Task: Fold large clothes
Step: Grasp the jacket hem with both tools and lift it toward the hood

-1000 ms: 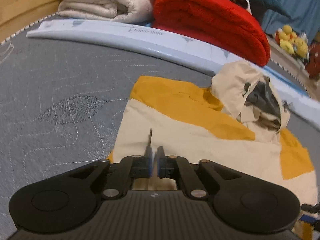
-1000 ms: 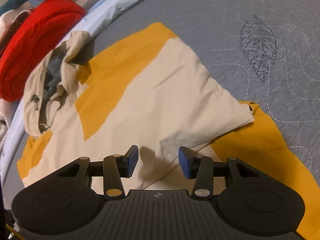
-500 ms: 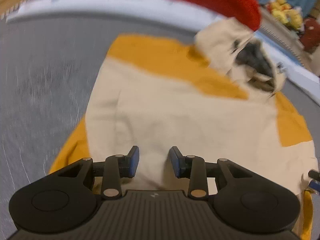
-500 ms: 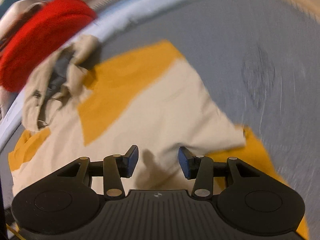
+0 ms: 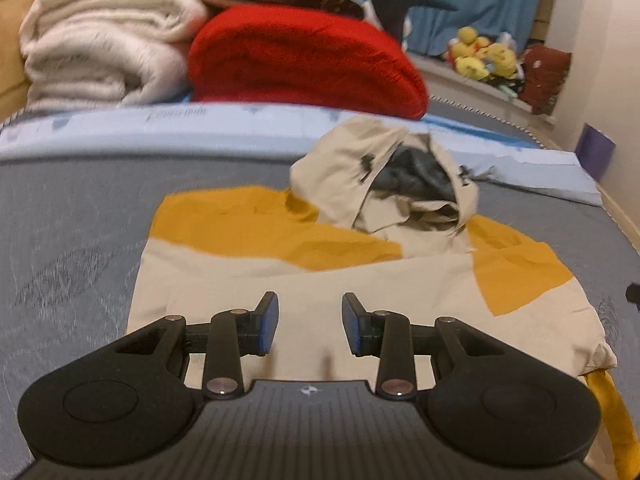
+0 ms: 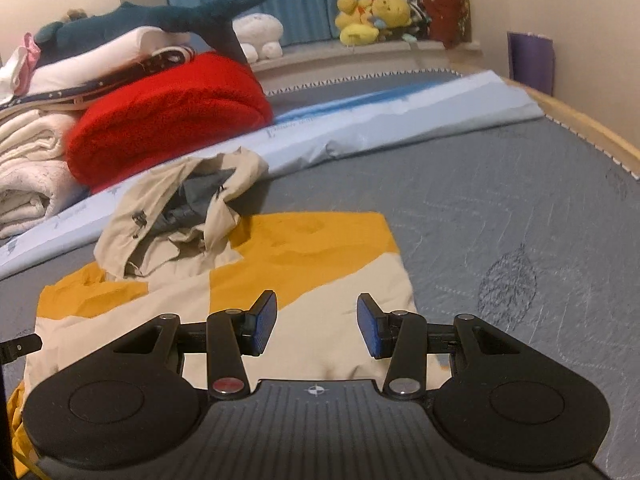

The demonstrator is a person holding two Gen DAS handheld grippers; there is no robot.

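A beige and yellow hooded jacket (image 5: 304, 280) lies flat on the grey mattress (image 5: 72, 208), partly folded, with its hood (image 5: 384, 176) crumpled at the far end. It also shows in the right wrist view (image 6: 320, 264), hood (image 6: 180, 216) at the upper left. My left gripper (image 5: 309, 326) is open and empty, low over the jacket's near beige part. My right gripper (image 6: 316, 324) is open and empty, over the jacket's near right part.
A red folded blanket (image 5: 304, 56) and white folded blankets (image 5: 100, 44) are stacked at the head of the bed behind a light blue sheet roll (image 5: 160, 124). Plush toys (image 6: 372, 20) sit on the ledge by the blue curtain. A wooden bed edge (image 6: 580, 120) runs at right.
My left gripper has opened and let go of the jacket fabric. Both grippers have tilted up and drawn back toward the jacket's near edge, so more of the room shows.
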